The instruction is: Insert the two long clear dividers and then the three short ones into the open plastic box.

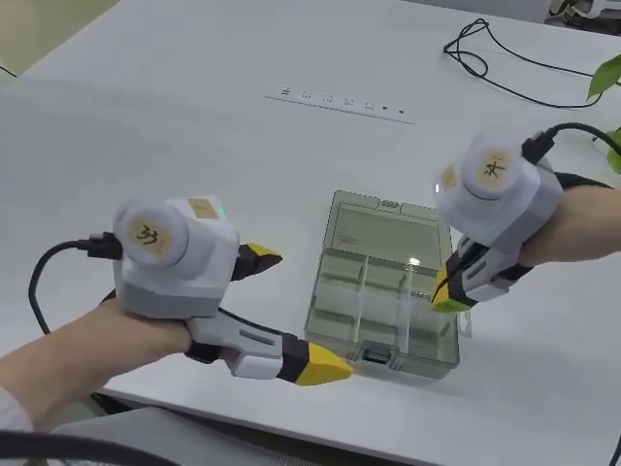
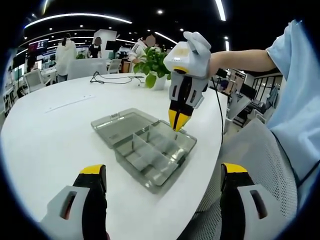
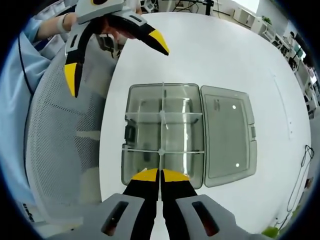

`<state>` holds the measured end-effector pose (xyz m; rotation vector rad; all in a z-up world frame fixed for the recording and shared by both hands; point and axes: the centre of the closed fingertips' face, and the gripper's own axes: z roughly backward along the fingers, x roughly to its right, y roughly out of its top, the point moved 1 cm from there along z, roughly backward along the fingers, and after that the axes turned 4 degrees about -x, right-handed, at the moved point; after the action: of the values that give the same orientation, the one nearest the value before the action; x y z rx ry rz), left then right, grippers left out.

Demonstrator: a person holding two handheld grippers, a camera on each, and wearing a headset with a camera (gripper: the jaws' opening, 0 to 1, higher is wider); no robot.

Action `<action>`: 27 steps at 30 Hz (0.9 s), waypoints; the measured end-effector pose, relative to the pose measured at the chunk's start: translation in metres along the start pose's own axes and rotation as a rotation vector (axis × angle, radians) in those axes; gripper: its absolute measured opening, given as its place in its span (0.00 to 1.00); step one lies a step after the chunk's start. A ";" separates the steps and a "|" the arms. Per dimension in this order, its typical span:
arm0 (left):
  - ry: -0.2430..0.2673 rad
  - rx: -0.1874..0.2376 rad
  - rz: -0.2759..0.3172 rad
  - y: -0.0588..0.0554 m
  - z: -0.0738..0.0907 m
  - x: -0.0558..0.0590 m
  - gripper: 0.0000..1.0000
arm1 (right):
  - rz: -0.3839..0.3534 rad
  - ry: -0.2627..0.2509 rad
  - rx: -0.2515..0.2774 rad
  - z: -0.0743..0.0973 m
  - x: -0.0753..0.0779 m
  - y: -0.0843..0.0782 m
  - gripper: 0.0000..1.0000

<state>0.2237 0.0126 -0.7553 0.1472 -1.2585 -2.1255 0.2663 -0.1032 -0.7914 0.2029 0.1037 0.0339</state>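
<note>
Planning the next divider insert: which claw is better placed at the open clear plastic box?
Right, probably: the right claw is shut with its tips at the rim of the clear grey plastic box. The left claw is open, off beside the box.

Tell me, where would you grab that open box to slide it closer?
I'd pinch the box by its left side wall, coming straight down, one jaw inside, one outside. That wall stands upright and free; the lid lies flat at the back, and dividers crowd the middle.
</note>
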 end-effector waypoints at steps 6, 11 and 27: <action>-0.001 0.000 -0.001 0.000 0.000 0.001 0.97 | -0.005 0.003 -0.007 -0.002 -0.002 0.000 0.02; 0.000 0.001 -0.002 0.000 0.001 0.000 0.97 | -0.010 0.005 -0.012 -0.006 0.001 -0.001 0.02; -0.009 -0.003 -0.006 0.001 0.000 0.001 0.96 | -0.012 0.001 0.006 -0.006 0.002 0.000 0.03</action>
<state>0.2234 0.0113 -0.7541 0.1402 -1.2619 -2.1350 0.2678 -0.1023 -0.7970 0.2082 0.1055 0.0215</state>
